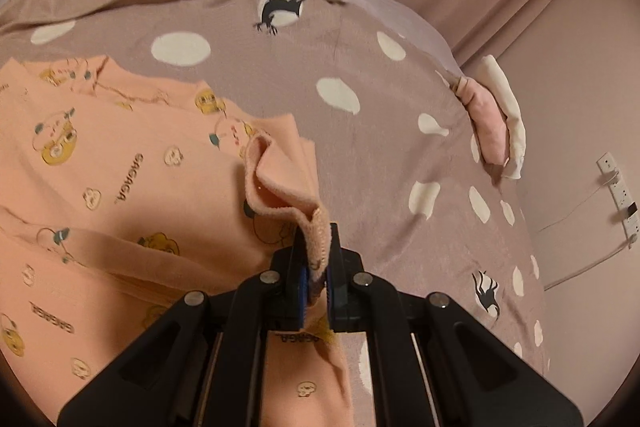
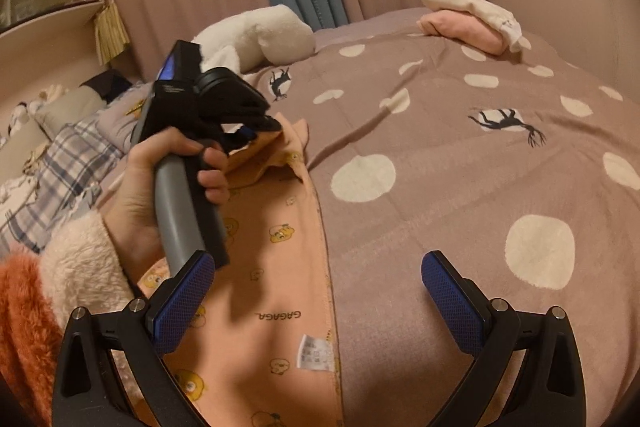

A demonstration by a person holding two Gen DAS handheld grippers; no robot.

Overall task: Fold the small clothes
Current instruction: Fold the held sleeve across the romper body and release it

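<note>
The left gripper (image 1: 316, 267) pinched the pink shirt's (image 1: 120, 163) edge while the right gripper (image 2: 316, 303) hung released; carrying that edge across flat would keep the fold square.

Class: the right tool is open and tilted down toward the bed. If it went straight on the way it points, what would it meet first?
Probably the bedspread, just right of the peach garment's edge. Nothing lies between the right tool's open fingers and the bed, though depth is hard to judge.
</note>
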